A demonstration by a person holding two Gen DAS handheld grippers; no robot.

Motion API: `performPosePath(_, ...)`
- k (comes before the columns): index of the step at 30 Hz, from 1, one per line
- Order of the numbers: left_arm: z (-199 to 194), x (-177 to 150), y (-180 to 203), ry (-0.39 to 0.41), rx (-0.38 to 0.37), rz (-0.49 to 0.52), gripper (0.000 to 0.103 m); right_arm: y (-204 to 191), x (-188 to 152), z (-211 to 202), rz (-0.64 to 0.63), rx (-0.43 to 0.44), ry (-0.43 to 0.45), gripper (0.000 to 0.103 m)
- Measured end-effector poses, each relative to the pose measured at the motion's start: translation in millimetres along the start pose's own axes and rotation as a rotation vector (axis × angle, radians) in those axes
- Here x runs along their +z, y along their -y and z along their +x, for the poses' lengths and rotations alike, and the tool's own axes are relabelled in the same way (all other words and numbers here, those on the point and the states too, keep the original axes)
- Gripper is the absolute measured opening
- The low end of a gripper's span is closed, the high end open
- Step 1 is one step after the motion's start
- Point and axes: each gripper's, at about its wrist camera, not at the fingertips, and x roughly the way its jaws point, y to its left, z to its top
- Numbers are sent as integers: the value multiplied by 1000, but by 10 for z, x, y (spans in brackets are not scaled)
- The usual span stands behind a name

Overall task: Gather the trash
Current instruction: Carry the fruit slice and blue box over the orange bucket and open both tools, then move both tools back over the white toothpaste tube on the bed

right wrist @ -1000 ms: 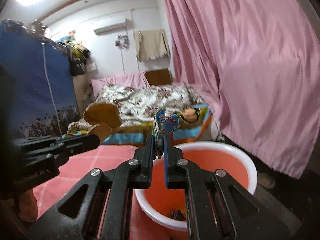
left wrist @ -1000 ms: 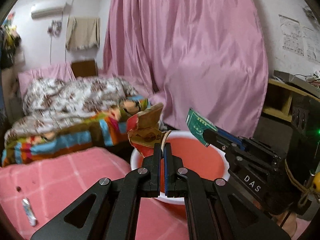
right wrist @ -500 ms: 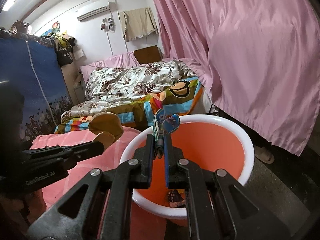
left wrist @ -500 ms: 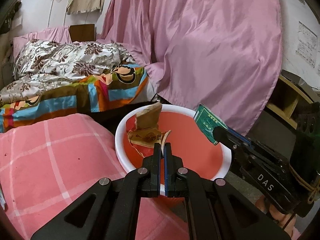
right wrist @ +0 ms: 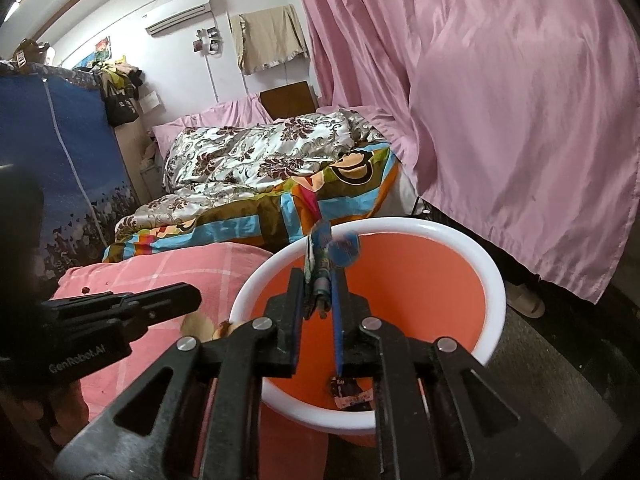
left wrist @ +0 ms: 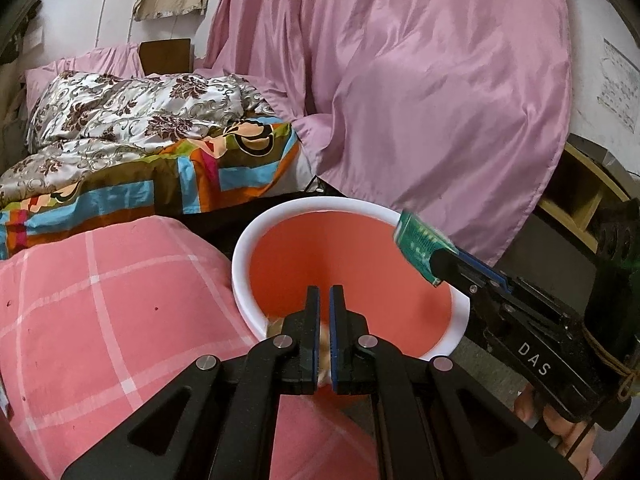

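Here, left wrist view: left gripper [left wrist: 324, 300] is hovering slightly parted, empty, over the orange bin [left wrist: 460, 312]; brown scrap [left wrist: 276, 326] is lying blurred at lower centre, possibly catching the rim. Pink checked bedcover [left wrist: 100, 300] is filling lower left.

Right wrist view: right gripper [right wrist: 319, 282] is pinching a blue-green wrapper [right wrist: 320, 248]; released now, it might be snagging between fingers. Pink curtain [right wrist: 520, 100] is hanging upper right.

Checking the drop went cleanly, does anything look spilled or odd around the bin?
Nothing spilled. The left gripper is open; brown trash falls at the bin rim. The right gripper grips a wrapper.
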Motion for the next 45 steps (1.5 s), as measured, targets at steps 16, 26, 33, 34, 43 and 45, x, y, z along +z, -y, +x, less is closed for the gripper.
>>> performPosePath(16, -299, 30, -177, 125, 87, -89, 41, -20, 16, -57, 12, -8, 39, 57)
performPosePath(26, -753, -11, -335, 278, 202, -119, 81, -235, 76, -272, -13, -2, 185, 92)
performPosePath(33, -1245, -111, -551, 436, 285, -173, 102, -500, 100, -473, -52, 18, 325, 103)
performPosePath(34, -1303, -126, -583, 447, 290, -178, 102, -565, 101, -499, -65, 26, 346, 103)
performPosePath(43, -1853, -316, -847, 524, 407, -189, 102, -1025, 98, -608, -136, 111, 445, 103)
performPosePath(45, -1974, -396, -901, 539, 435, -187, 102, -1156, 85, -620, -148, 137, 460, 103)
